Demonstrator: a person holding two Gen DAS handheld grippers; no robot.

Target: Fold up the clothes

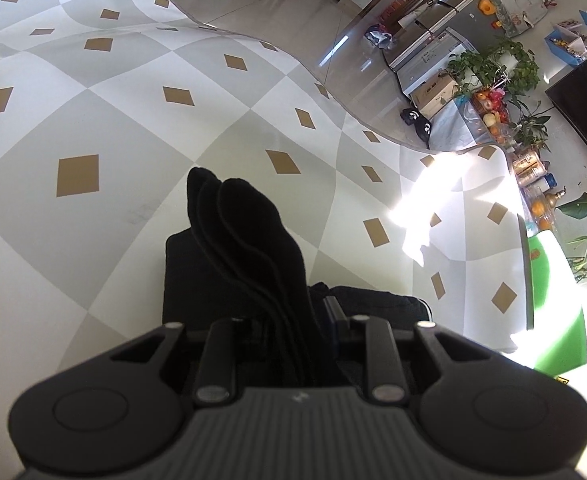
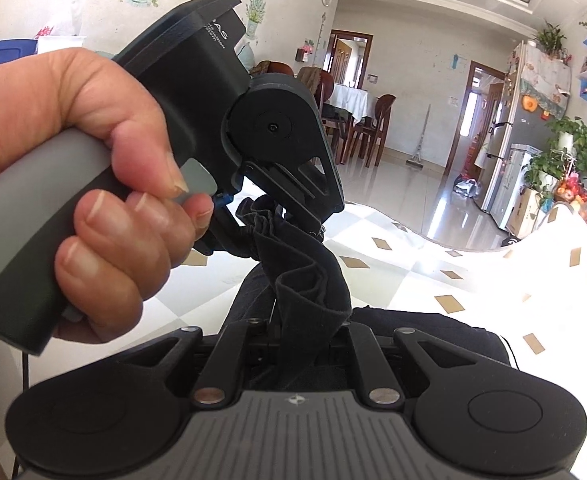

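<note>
A black garment (image 1: pixel 249 240) is bunched into folds and sticks up between the jaws of my left gripper (image 1: pixel 293 320), which is shut on it. More of the dark cloth (image 1: pixel 377 298) lies on the checked cover below. In the right wrist view the same black garment (image 2: pixel 309 280) runs as a twisted strip from my right gripper (image 2: pixel 305 340), shut on it, up to the left gripper (image 2: pixel 269 216), held by a hand (image 2: pixel 85 184) close in front. Both grippers hold the cloth above the surface, close together.
A white and grey checked cover with tan diamonds (image 1: pixel 133 120) spreads under the grippers. Beyond its edge is a glossy floor (image 1: pixel 293 12) with a fridge (image 2: pixel 533 128), plants (image 1: pixel 497 64), a dining table and chairs (image 2: pixel 349 108), and a green object (image 1: pixel 553 304) at the right.
</note>
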